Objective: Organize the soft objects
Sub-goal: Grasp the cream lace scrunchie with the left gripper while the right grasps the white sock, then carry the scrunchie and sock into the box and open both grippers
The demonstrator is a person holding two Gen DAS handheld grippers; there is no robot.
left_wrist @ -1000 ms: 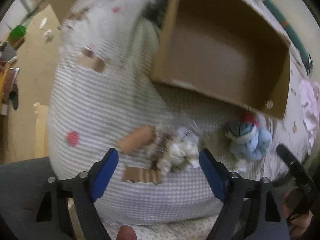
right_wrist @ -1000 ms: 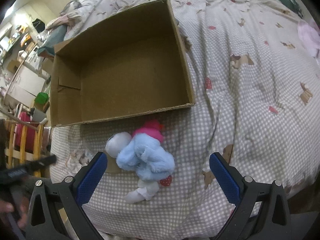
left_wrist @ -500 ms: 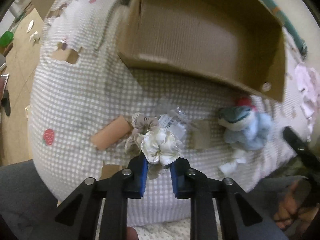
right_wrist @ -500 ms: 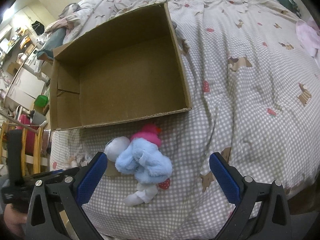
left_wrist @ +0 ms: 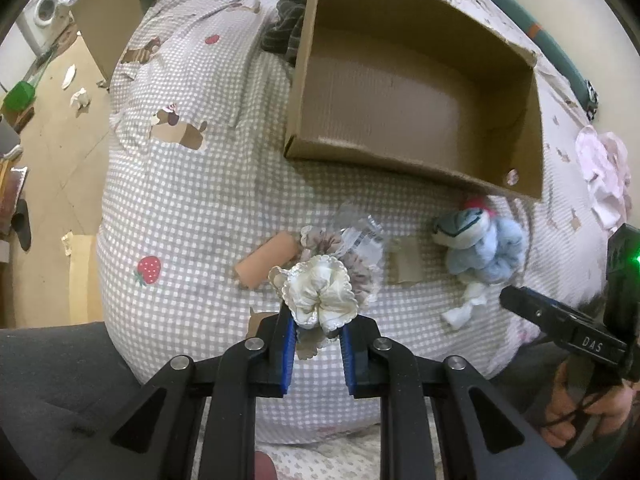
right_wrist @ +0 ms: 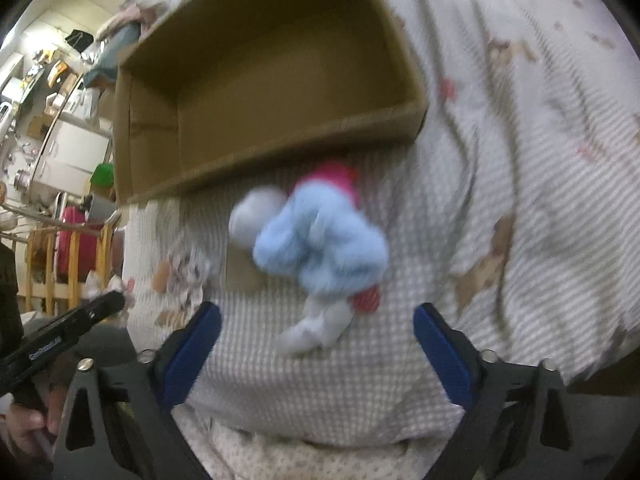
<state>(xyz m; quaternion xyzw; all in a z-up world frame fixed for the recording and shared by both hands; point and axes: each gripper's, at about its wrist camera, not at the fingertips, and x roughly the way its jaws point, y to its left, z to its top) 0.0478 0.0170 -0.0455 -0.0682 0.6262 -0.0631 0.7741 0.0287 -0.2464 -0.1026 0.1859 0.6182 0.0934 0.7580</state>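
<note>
My left gripper [left_wrist: 318, 334] is shut on a cream satin scrunchie [left_wrist: 318, 298] and holds it just above the checked bedspread [left_wrist: 192, 216]. A grey patterned scrunchie [left_wrist: 344, 244] in clear wrap lies right behind it. A light blue plush toy [left_wrist: 482, 250] with a pink cap lies to the right, below the open cardboard box [left_wrist: 412, 92]. My right gripper [right_wrist: 316, 338] is open, its blue pads either side of the blue plush toy [right_wrist: 320, 240], just short of it. The box [right_wrist: 260, 76] is empty behind it.
A dark knitted item [left_wrist: 286, 28] lies beside the box's left wall. Pink cloth [left_wrist: 606, 172] lies at the far right. The bed edge drops to a wooden floor [left_wrist: 48, 152] on the left. The other gripper [left_wrist: 560, 320] shows at the right edge.
My left gripper closed on the cream scrunchie and lifted it slightly off the bedspread. My right gripper moved forward toward the blue plush toy and stays open.
</note>
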